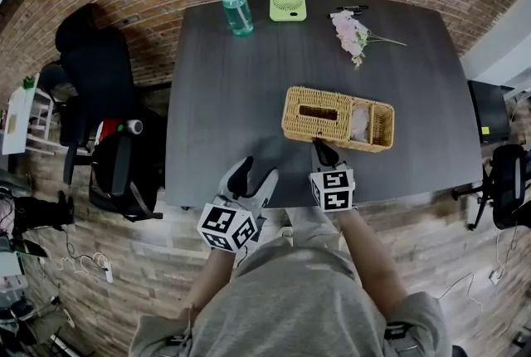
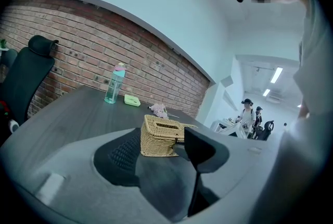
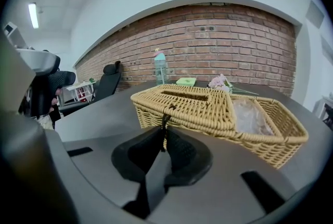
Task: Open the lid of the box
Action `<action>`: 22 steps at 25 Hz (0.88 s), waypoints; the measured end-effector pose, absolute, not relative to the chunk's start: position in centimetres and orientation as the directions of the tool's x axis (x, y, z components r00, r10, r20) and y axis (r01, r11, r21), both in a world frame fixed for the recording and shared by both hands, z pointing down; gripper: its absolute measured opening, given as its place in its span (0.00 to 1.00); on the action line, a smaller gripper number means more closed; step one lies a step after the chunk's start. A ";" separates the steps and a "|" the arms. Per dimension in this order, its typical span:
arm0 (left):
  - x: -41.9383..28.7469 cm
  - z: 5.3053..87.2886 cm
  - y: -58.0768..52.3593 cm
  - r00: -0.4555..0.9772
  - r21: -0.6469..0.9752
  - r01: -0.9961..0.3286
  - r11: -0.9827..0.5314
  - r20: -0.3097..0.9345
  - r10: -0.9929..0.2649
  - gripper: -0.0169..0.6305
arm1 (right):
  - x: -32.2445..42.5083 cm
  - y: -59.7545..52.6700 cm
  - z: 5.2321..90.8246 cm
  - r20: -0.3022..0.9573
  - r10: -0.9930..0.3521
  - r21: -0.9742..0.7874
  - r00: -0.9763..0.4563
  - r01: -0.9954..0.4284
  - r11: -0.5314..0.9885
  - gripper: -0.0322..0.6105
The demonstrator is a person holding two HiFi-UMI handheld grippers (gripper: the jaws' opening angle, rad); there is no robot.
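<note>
A woven wicker box (image 1: 336, 119) lies on the dark table (image 1: 224, 114), a slotted lid (image 1: 318, 113) over its left part and an open compartment at its right end. From the right gripper view, the lid (image 3: 190, 100) is down flat and a thin dark loop tab (image 3: 165, 121) hangs off its near edge. My right gripper (image 3: 164, 137) is shut on that tab; the head view places it (image 1: 322, 149) at the box's near side. My left gripper (image 1: 253, 177) hovers open over the table's near edge with nothing between its jaws (image 2: 164, 147), and the box (image 2: 158, 137) stands beyond it.
At the table's far edge stand a teal water bottle (image 1: 235, 5), a small green fan (image 1: 288, 5) and a sprig of pink flowers (image 1: 353, 33). Black office chairs stand to the left (image 1: 91, 73) and right (image 1: 506, 181) of the table. Brick floor surrounds it.
</note>
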State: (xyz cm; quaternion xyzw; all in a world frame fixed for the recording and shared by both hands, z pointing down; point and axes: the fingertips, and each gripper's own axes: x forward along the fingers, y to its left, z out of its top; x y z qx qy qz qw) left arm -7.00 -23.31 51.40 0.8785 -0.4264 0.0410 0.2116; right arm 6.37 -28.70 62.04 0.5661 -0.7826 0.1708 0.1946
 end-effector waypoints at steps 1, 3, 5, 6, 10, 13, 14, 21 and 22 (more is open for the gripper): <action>-7.0 51.4 -23.3 0.634 0.337 -0.766 -0.547 0.252 -0.731 0.42 | 6.4 -28.7 62.0 0.499 -0.820 -0.043 -0.280 -0.953 0.299 0.10; -7.0 51.4 -23.3 0.634 0.337 -0.766 -0.548 0.252 -0.731 0.42 | 6.5 -28.7 62.0 0.501 -0.820 -0.035 -0.276 -0.954 0.299 0.09; -6.9 51.3 -23.2 0.634 0.335 -0.766 -0.548 0.252 -0.732 0.42 | 6.5 -28.6 62.1 0.502 -0.819 -0.028 -0.277 -0.952 0.305 0.08; -6.9 51.3 -23.1 0.633 0.334 -0.767 -0.548 0.252 -0.732 0.42 | 6.6 -28.6 62.0 0.502 -0.819 -0.026 -0.279 -0.951 0.308 0.08; -6.8 51.3 -22.9 0.630 0.329 -0.770 -0.547 0.257 -0.733 0.42 | 6.7 -28.4 61.9 0.504 -0.817 -0.019 -0.280 -0.949 0.314 0.08; -7.0 51.3 -22.7 0.627 0.325 -0.773 -0.545 0.261 -0.734 0.42 | 6.6 -28.2 61.5 0.502 -0.816 -0.015 -0.287 -0.946 0.324 0.08; -7.0 51.4 -22.6 0.626 0.323 -0.774 -0.544 0.262 -0.735 0.42 | 6.5 -28.1 61.3 0.500 -0.816 -0.014 -0.291 -0.944 0.329 0.08; -7.1 51.2 -22.4 0.621 0.317 -0.778 -0.543 0.259 -0.740 0.42 | 6.6 -27.8 59.4 0.480 -0.824 0.006 -0.300 -0.939 0.345 0.08; -6.9 51.1 -22.4 0.625 0.315 -0.775 -0.547 0.257 -0.737 0.42 | 6.8 -27.8 59.1 0.480 -0.824 0.009 -0.300 -0.938 0.346 0.08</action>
